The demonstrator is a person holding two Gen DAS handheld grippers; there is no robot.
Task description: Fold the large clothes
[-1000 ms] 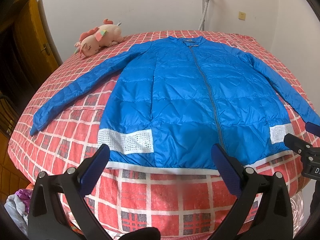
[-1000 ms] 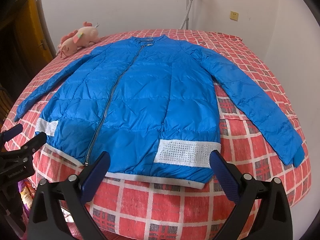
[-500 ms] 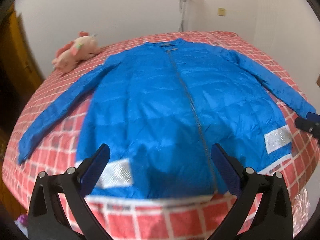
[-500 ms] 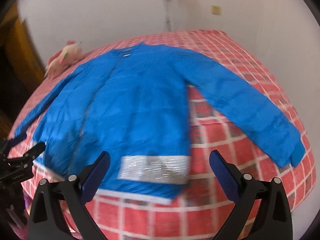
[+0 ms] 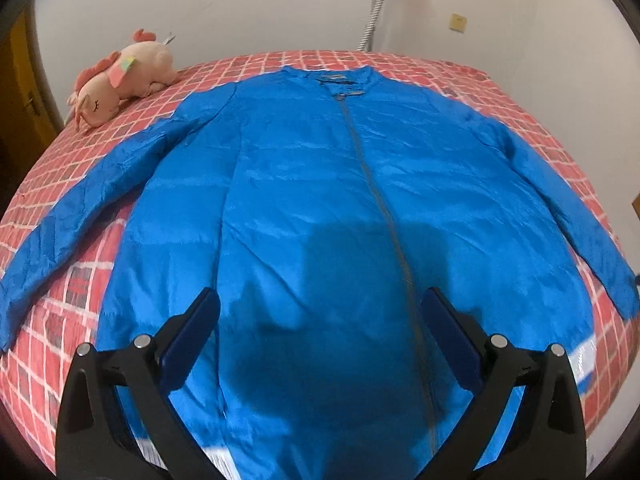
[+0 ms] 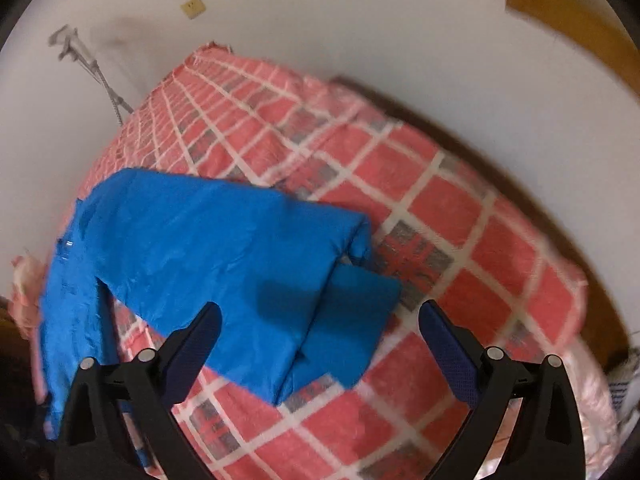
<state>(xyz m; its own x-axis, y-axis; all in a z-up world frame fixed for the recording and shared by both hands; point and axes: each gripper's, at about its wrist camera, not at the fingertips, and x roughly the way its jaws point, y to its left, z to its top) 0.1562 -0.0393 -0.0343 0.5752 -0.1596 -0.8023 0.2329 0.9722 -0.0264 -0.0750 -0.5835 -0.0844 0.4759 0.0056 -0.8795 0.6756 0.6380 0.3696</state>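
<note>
Blue jacket (image 5: 320,216) looms nearer; right claw (image 6: 320,320) has swung over its sleeve; both claws wide.

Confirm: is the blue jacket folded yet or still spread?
Spread. The blue jacket lies flat, zipped, on the bed, both sleeves stretched outward; no fold shows.

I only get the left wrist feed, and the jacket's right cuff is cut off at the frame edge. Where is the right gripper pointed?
Observer: The right gripper is over the cuff end of the jacket's right sleeve, jaws open.
Operator: Is it gripping the fabric?
Observer: No, nothing sits between its jaws.
Operator: How does the cuff lie?
Observer: The cuff lies flat on the red checked bedspread, short of the bed's corner.
</note>
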